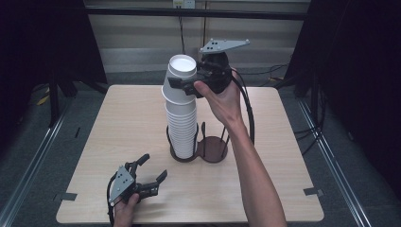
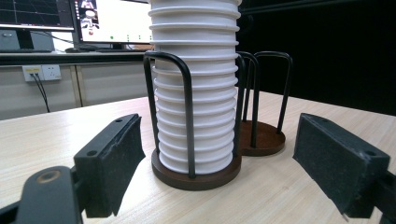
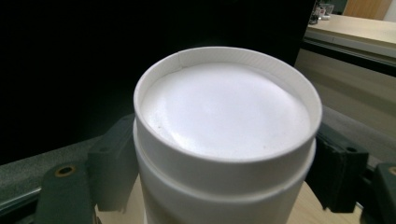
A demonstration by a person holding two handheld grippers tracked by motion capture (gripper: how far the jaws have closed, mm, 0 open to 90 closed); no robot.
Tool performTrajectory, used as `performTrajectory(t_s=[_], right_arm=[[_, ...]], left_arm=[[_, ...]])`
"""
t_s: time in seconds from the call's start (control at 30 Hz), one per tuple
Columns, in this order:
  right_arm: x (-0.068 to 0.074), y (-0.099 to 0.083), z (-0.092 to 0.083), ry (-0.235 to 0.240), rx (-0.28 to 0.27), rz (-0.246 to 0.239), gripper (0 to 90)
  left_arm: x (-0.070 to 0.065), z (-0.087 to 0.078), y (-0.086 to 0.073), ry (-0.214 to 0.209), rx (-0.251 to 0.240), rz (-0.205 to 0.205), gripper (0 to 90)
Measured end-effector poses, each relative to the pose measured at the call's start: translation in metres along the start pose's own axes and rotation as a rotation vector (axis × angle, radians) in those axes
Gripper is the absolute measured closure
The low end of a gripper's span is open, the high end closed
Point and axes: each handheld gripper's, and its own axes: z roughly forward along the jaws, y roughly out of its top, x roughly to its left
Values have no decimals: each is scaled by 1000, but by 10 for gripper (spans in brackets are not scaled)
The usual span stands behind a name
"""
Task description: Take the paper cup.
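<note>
A tall stack of upturned white paper cups [image 1: 182,127] stands in the left ring of a dark wire holder [image 1: 213,150] mid-table. My right gripper [image 1: 182,79] is at the top of the stack, shut on the top cup [image 1: 180,78], which sits slightly tilted above the rest. In the right gripper view its pads [image 3: 112,163] press both sides of that cup [image 3: 224,112]. My left gripper [image 1: 155,165] rests low near the table's front left, open with nothing between its jaws, facing the stack [image 2: 196,102] and holder [image 2: 261,140].
The holder's right ring [image 1: 215,146] holds no cups. The wooden table [image 1: 123,123] ends near the left hand at the front edge. Cables trail off the far right edge, and monitors [image 2: 107,21] stand beyond the table.
</note>
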Motion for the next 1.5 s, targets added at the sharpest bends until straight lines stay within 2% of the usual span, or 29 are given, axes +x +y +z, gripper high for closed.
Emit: performTrajectory(t_s=[0.07, 0.63, 1.07, 1.5], right_arm=[[0, 1, -1, -14, -9, -3, 216], [-2, 4, -18, 15, -108, 31, 222], [-2, 2, -28, 16, -151, 37, 224], [-3, 3, -49, 21, -197, 46, 224]], left_arm=[[0, 0, 0, 0, 0, 0, 154], [0, 0, 0, 0, 0, 0, 154], [0, 0, 0, 0, 0, 0, 154], [0, 0, 0, 1, 0, 0, 154]])
